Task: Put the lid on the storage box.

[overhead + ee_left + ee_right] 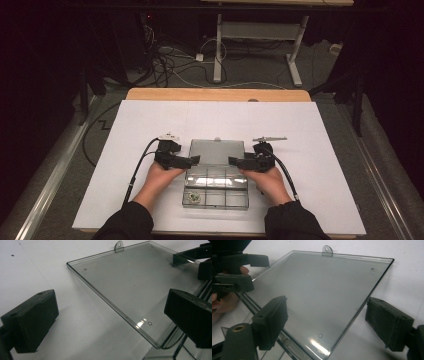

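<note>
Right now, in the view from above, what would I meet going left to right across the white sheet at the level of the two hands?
Left hand-held gripper → clear plastic compartment box with its lid open → right hand-held gripper.

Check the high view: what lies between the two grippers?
Between the left gripper and right gripper lies the clear compartment box, its open lid flat on the table.

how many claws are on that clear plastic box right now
2. The left claw straddles the left edge of the clear box near its hinge, and the right claw straddles the right edge. The lid lies open flat between them.
</note>
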Motion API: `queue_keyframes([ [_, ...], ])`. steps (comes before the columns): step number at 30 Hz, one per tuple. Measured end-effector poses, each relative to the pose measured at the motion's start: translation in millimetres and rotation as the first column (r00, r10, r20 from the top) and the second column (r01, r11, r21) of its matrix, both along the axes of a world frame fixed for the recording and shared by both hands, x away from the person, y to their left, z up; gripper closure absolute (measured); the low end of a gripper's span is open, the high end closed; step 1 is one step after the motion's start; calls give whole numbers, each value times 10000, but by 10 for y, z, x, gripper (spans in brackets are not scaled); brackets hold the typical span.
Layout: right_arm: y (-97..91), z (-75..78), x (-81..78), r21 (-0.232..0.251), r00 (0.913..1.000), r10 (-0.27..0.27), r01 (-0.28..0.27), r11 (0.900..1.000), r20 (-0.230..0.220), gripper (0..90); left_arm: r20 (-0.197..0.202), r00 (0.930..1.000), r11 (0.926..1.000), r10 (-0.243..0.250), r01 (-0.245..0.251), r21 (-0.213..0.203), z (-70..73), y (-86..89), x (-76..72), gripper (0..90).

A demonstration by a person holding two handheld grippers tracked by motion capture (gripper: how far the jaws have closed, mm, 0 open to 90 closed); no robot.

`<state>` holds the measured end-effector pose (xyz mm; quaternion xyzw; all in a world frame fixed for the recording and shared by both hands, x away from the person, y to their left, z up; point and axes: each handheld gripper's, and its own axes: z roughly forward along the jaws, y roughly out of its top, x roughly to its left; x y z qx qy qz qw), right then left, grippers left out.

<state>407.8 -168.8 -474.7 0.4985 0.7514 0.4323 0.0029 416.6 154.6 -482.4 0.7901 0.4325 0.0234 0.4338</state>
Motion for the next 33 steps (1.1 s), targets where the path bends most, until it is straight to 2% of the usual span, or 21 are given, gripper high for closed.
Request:
queue_keyframes([
  [10, 7, 16, -18, 63, 10000, 6, -6, 10000, 30, 248, 39, 10000, 10000, -66, 66, -5, 10, 15, -1, 0],
  [16, 28, 58, -56, -89, 9986, 71, -67, 9999, 517, 306, 79, 10000, 9999, -27, 28, -135, 21, 42, -1, 0],
  [22, 34, 97, -100, -305, 9929, 120, -85, 9995, 1182, 365, 21, 10000, 9992, -91, 91, -389, 32, 66, -3, 9],
  [26, 16, 122, -136, -417, 9865, 155, -88, 9991, 1629, 411, 134, 9992, 9976, -369, 377, -588, 57, 74, -24, 88],
  [28, 15, 132, -159, -493, 9818, 166, -74, 9988, 1892, 426, 89, 9980, 9948, -631, 636, -795, 72, 65, -40, 174],
  [29, 15, 134, -168, -510, 9798, 145, -44, 9987, 1997, 433, 305, 9950, 9898, -953, 980, -1030, 72, 46, -36, 201],
  [30, 16, 138, -179, -528, 9781, 130, -20, 9986, 2078, 438, 194, 9966, 9930, -802, 815, -858, 90, 48, -63, 235],
  [33, 17, 152, -203, -710, 9697, 186, -13, 9975, 2436, 452, 436, 9950, 9918, -903, 938, -872, 120, 39, -90, 327],
])
